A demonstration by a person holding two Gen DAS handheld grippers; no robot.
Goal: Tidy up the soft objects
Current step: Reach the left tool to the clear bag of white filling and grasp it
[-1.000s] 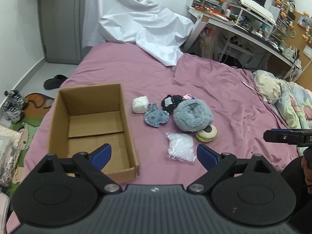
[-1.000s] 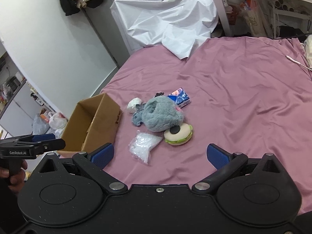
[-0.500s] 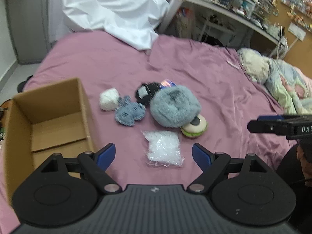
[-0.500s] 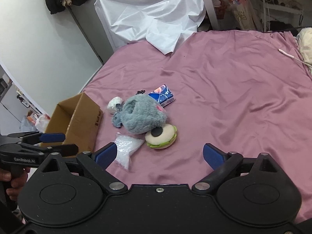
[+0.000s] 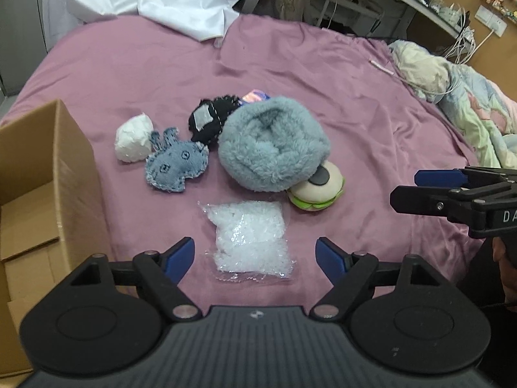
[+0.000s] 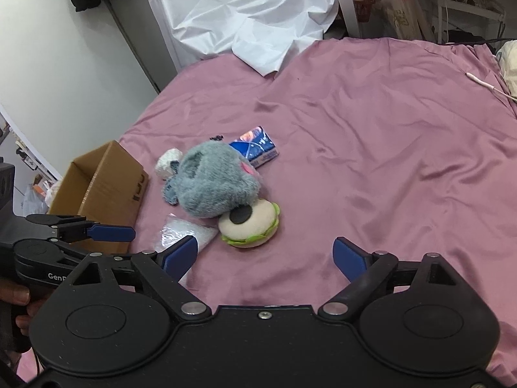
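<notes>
A clear bag of white pellets (image 5: 250, 242) lies on the pink bed sheet (image 5: 323, 80), in line with the gap of my left gripper (image 5: 255, 255). Its jaws are closing and the pads stand clear of the bag. Behind the bag are a grey-blue fluffy plush (image 5: 274, 145), a burger plush (image 5: 318, 190), a denim toy (image 5: 176, 165), a white soft ball (image 5: 134, 137) and a black knitted piece (image 5: 211, 119). My right gripper (image 6: 265, 255) hovers just short of the burger plush (image 6: 250, 223), jaws closing on nothing. An open cardboard box (image 5: 74, 177) stands at the left.
A colourful packet (image 6: 255, 147) lies behind the fluffy plush. A white sheet (image 6: 245, 16) is heaped at the bed's far end, and a patterned blanket (image 5: 468, 103) at its right side. A white cable (image 6: 488, 85) crosses the far right of the bed.
The left gripper has sunk and moved right from the box to over the pellet bag. The right gripper has come down nearer the burger plush. Both pairs of jaws have narrowed.
</notes>
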